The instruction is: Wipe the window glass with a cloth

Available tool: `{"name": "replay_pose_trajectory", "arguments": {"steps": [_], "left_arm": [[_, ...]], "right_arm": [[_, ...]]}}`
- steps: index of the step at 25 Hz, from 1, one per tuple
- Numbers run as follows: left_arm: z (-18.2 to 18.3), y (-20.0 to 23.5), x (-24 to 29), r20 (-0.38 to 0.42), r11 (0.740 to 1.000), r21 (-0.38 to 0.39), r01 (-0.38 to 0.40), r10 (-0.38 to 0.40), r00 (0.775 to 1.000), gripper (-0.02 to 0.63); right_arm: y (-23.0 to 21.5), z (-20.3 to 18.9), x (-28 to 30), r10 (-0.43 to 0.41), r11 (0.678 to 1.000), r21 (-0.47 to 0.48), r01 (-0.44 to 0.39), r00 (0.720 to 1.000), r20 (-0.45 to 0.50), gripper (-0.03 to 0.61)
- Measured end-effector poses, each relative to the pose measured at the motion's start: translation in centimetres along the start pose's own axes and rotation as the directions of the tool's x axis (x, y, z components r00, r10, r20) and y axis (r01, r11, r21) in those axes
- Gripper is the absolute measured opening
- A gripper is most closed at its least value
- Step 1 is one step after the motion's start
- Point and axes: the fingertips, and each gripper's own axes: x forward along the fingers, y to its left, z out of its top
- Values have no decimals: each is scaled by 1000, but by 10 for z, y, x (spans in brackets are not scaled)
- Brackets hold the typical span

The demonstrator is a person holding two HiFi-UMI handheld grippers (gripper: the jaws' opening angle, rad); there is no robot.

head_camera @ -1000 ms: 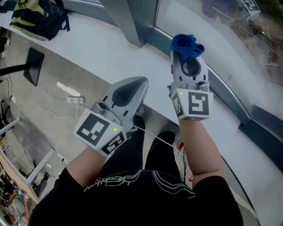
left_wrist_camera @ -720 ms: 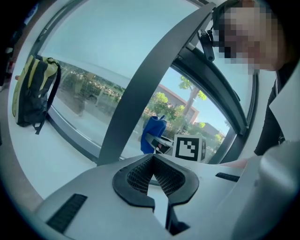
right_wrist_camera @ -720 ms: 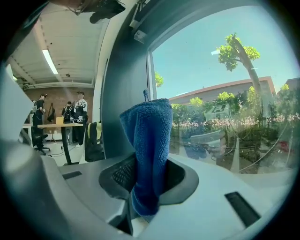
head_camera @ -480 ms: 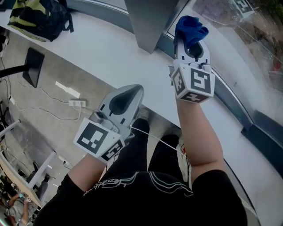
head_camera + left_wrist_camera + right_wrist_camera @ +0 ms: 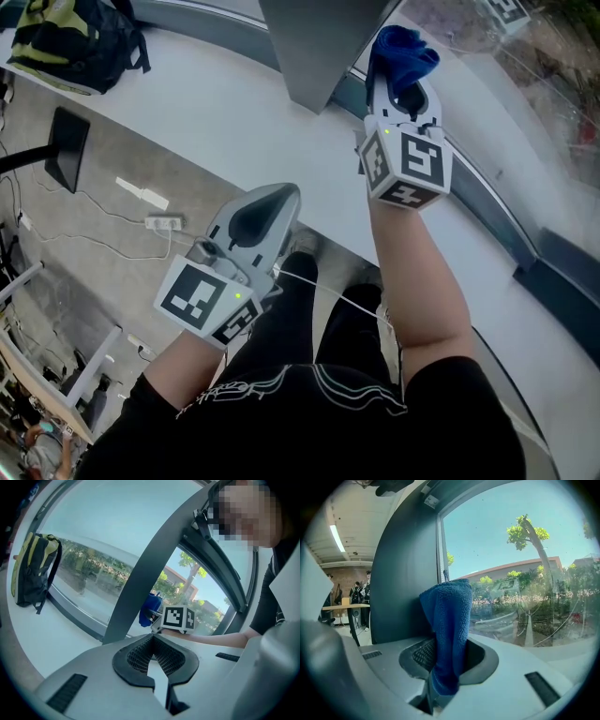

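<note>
A grey pillar (image 5: pixel 314 47) rises from the white sill (image 5: pixel 216 103); a backpack (image 5: pixel 75 42) lies well left of it, sunlit window glass (image 5: pixel 553 112) right.

No legible text, number, brand or sign in any view.

Print-like marks noted:
- Left gripper (image 5: pixel 284 194): left cube (image 5: pixel 202 298) carries black-and-white square marker patterns. Pattern only, no letters or digits.
- Right gripper (image 5: pixel 401 80): right cube (image 5: pixel 408 167) carries the same kind of marker, likewise without characters.
- Black shirt (image 5: pixel 309 431): white script print (image 5: pixel 281 380) runs across the front, too small and warped to read.
</note>
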Motion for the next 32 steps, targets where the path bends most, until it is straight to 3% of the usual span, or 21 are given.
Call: {"name": "replay_pose_trajectory", "arguments": {"steps": [15, 32], "left_arm": [[-6, -36, 28, -19, 999, 22, 38, -38, 999, 4], [-41, -150, 91, -96, 985, 45, 169, -164, 982, 3]], "right_arm": [[-45, -5, -42, -44, 999, -18, 44, 999, 10, 94], [-171, -32, -150, -168, 986, -3, 168, 986, -13, 94]]}}
